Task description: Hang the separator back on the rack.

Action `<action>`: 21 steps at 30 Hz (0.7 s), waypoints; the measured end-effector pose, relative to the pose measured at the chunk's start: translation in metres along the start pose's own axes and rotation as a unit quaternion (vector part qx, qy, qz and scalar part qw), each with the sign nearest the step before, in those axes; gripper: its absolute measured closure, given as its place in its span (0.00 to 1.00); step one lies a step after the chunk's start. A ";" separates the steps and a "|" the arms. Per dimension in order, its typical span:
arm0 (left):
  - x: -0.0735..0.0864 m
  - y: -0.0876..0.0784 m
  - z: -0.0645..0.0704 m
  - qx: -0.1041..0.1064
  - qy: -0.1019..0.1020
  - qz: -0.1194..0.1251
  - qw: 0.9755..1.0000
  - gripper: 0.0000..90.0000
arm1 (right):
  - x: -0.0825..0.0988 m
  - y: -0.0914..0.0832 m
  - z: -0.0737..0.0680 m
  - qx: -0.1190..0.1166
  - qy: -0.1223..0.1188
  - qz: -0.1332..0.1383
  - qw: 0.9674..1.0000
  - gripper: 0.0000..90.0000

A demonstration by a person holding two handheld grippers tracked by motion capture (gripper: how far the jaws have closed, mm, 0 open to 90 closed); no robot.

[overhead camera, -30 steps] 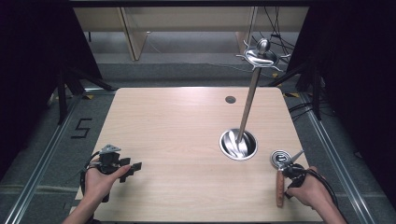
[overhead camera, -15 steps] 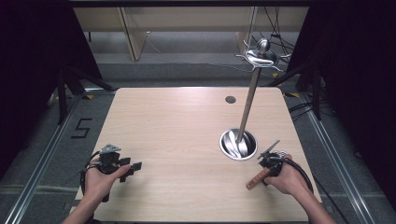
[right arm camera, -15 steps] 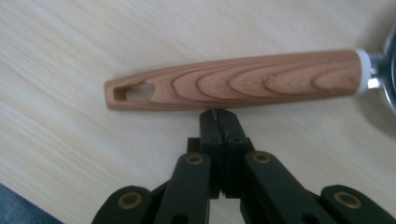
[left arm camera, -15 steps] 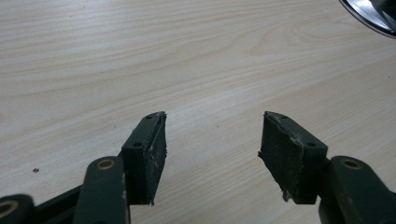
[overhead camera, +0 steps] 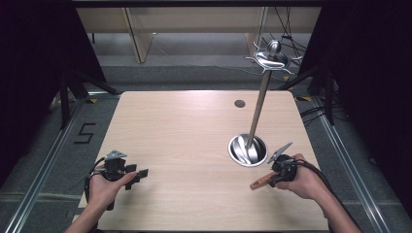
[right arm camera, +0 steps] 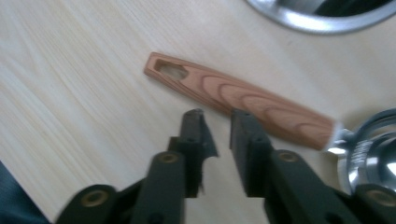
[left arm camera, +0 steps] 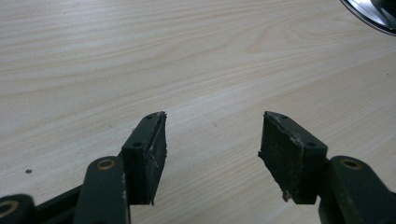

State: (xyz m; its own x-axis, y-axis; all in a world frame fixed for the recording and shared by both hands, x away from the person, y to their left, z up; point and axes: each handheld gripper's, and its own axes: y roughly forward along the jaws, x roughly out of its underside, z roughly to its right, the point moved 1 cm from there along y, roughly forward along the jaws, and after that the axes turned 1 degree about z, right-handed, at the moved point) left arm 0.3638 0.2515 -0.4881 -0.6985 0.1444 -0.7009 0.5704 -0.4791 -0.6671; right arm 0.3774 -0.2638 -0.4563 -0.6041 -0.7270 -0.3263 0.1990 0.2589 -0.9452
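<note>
Here, right tool (right arm camera: pixel 217 122) just opening, empty, wooden-handled utensil (right arm camera: pixel 243 100) lying just beyond its tips.

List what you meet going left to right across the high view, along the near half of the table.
Left claw → round steel stand base → wooden-handled utensil → right claw

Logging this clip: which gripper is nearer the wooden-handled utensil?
Right. The right gripper hovers just over the wooden-handled utensil, jaws slightly apart, nothing between them. The left gripper sits far across the table, open.
</note>
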 end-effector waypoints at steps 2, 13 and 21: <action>0.000 -0.002 0.000 0.000 0.002 0.001 1.000 0.45 | 0.000 -0.004 0.004 0.005 -0.023 -0.001 1.000 0.70; 0.001 -0.001 0.001 -0.002 0.003 -0.002 1.000 0.44 | -0.012 0.014 0.025 0.010 -0.199 -0.064 0.978 0.50; 0.002 -0.001 0.000 0.000 -0.002 0.001 1.000 0.44 | -0.016 0.023 0.027 0.022 -0.215 -0.100 0.971 0.48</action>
State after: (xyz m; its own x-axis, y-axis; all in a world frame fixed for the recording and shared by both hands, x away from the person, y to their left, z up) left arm 0.3619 0.2522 -0.4890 -0.6987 0.1397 -0.7016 0.5725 -0.4789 -0.6655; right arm 0.4124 -0.2638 -0.4733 -0.2573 -0.9610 -0.1015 0.1500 0.0640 -0.9866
